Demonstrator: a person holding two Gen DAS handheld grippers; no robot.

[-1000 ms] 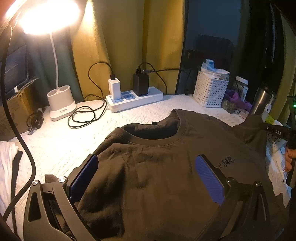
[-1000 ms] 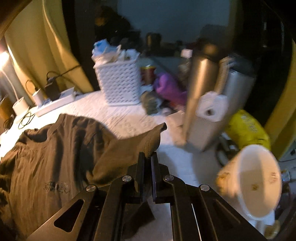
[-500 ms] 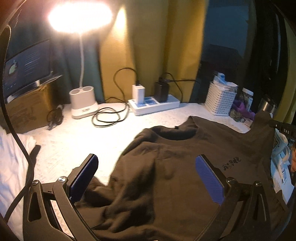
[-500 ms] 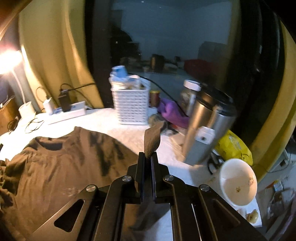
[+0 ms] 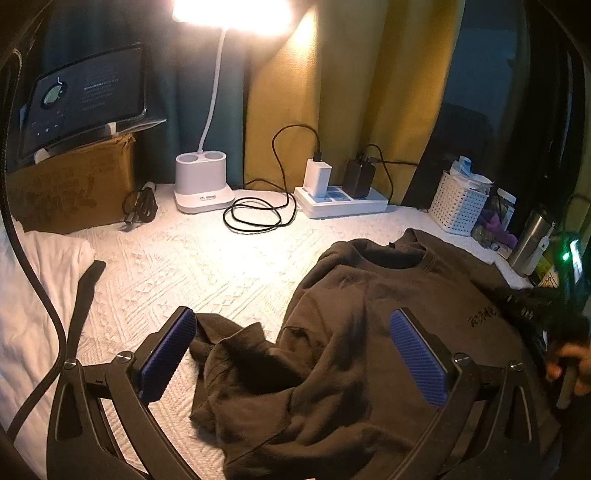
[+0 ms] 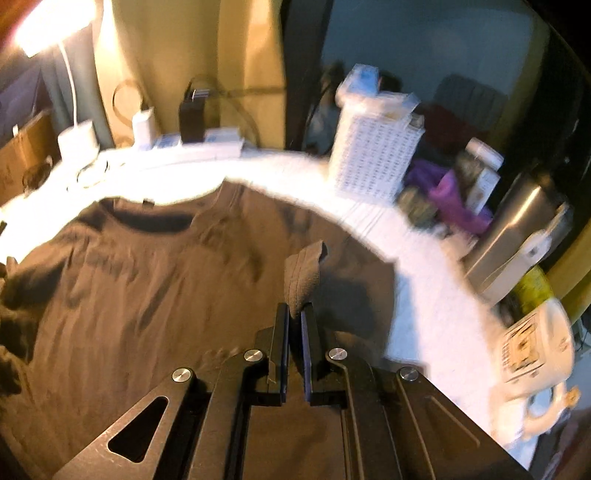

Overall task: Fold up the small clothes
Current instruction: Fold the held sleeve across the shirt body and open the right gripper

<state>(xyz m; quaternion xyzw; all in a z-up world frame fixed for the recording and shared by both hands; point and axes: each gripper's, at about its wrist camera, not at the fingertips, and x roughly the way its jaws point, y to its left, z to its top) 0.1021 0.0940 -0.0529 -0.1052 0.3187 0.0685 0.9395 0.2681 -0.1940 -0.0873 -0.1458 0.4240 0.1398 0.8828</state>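
The right gripper [image 6: 294,325] is pinching the brown shirt's [image 5: 388,325] sleeve [image 6: 304,273] between clenched fingers, carrying it inward for the fold; the left gripper [image 5: 295,354] is hovering released, bunched sleeve between its fingers.

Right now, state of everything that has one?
Left gripper: jaws open, nothing held.
Right gripper: jaws shut on sleeve.
T-shirt: front up, unfolded, one side bunched.
Desk lamp: on.
Tablet: screen lit.
Power strip: two chargers plugged in.
Basket: full.
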